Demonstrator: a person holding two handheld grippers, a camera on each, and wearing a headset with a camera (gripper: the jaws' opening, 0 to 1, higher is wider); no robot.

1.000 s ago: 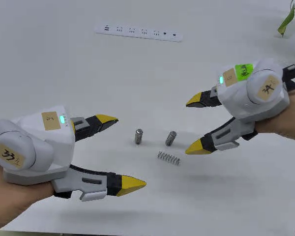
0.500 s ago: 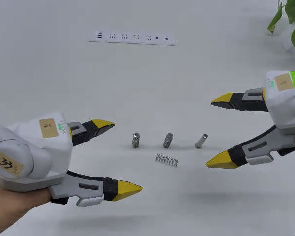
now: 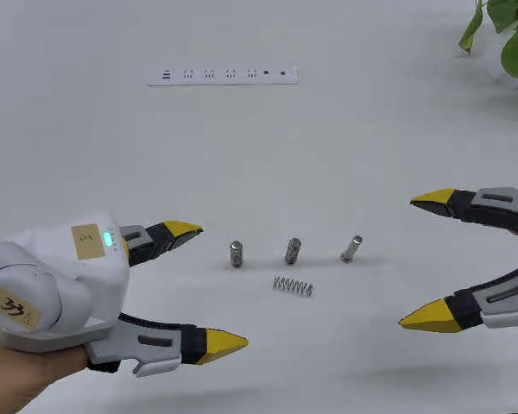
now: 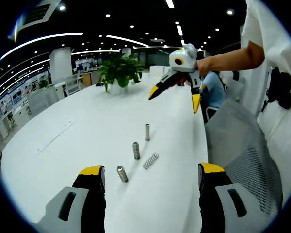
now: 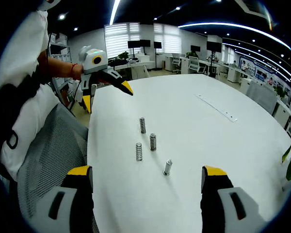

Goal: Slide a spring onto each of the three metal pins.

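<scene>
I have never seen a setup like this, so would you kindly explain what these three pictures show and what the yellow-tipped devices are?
These are not robot arms: a person holds a two-jaw gripper in each hand. The head view comes from a headset camera looking down at the left gripper and right gripper. The two round pictures come from a camera on each gripper, looking out between its own jaws. On the white table stand three metal pins. In the head view, the left pin and middle pin seem to wear springs already, and the right pin is bare. A loose spring lies in front of them, and a power strip lies farther back. Both grippers are open and hold nothing.
</scene>
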